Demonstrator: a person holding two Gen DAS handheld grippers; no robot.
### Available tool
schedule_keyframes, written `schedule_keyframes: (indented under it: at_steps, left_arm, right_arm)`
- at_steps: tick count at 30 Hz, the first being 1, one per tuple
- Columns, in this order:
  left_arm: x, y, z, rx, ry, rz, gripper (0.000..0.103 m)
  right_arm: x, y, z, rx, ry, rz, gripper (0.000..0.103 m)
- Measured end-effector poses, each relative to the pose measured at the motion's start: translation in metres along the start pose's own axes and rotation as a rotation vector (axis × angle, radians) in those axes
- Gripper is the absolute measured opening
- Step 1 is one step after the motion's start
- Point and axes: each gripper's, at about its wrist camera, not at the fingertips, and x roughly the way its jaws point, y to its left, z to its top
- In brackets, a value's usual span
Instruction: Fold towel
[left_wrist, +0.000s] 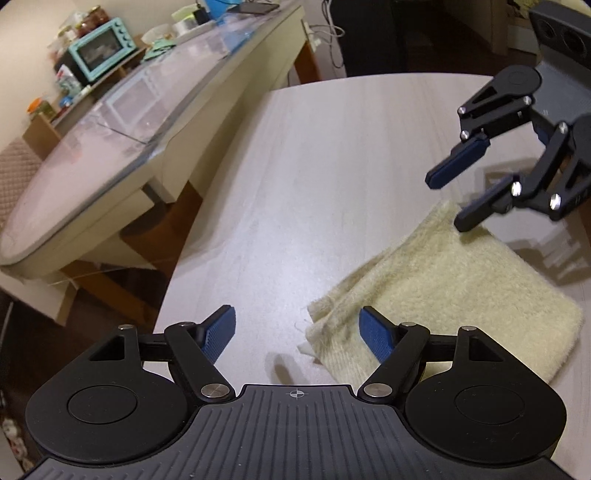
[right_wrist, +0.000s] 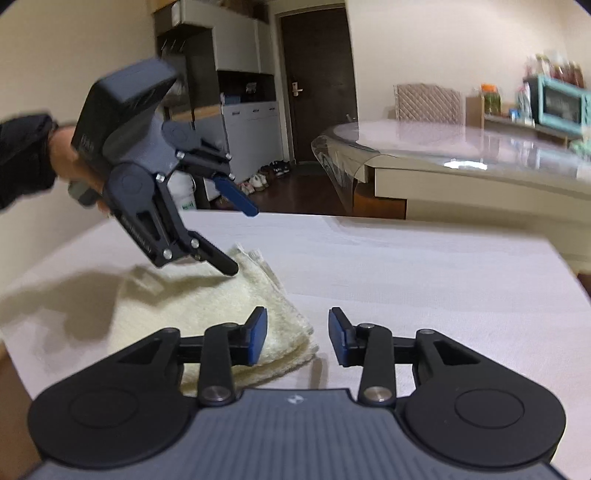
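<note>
Towel (left_wrist: 443, 295) lies folded on the counter (left_wrist: 314, 184), soft, light, limp, layers prone to slip; your left gripper (left_wrist: 297, 334) and right gripper (right_wrist: 297, 334) jaws stand released, so pinch a stacked corner.

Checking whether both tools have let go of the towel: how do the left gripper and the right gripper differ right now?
The left gripper stands wider open than the right gripper. In its own view the left gripper straddles a frayed corner of the towel; the right gripper sits over a neater folded corner. Shared: blue pads, both open, neither pinching cloth.
</note>
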Motion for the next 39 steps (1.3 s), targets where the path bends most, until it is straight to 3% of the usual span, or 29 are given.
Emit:
schedule_keyframes:
  at_steps: [4, 7, 10, 14, 19, 26, 31, 33, 35, 39]
  left_arm:
    - [-0.012, 0.011, -0.006, -0.069, -0.027, 0.054, 0.079]
    - [-0.031, 0.015, -0.016, -0.131, -0.034, 0.101, 0.079]
    - [-0.052, 0.009, -0.027, -0.159, -0.055, 0.105, 0.081]
    - [-0.084, -0.027, -0.056, -0.147, -0.063, 0.087, 0.084]
    - [-0.082, -0.045, -0.085, -0.199, -0.035, 0.125, 0.084]
    - [-0.074, -0.041, -0.097, -0.276, -0.079, 0.134, 0.086]
    - [-0.098, -0.043, -0.101, -0.32, -0.134, 0.172, 0.085]
    - [-0.104, -0.048, -0.106, -0.327, -0.143, 0.188, 0.085]
    - [-0.108, -0.053, -0.11, -0.331, -0.146, 0.202, 0.085]
    - [-0.113, -0.064, -0.12, -0.356, -0.149, 0.226, 0.085]
  right_arm:
    - [0.006, 0.003, -0.001, -0.063, 0.032, -0.03, 0.043]
    - [-0.003, 0.001, 0.0, -0.041, 0.001, -0.013, 0.043]
    - [-0.023, 0.006, 0.005, -0.019, -0.033, 0.061, 0.044]
    - [-0.042, 0.02, 0.007, -0.02, -0.044, 0.137, 0.044]
    - [-0.046, 0.05, 0.001, -0.094, -0.023, 0.203, 0.044]
    - [-0.031, 0.078, -0.013, -0.21, 0.073, 0.196, 0.043]
    - [-0.051, 0.069, -0.008, -0.144, 0.059, 0.197, 0.043]
    - [-0.054, 0.066, -0.011, -0.124, 0.077, 0.205, 0.039]
    - [-0.053, 0.068, -0.015, -0.128, 0.103, 0.213, 0.028]
    - [-0.047, 0.075, -0.022, -0.135, 0.141, 0.23, 0.025]
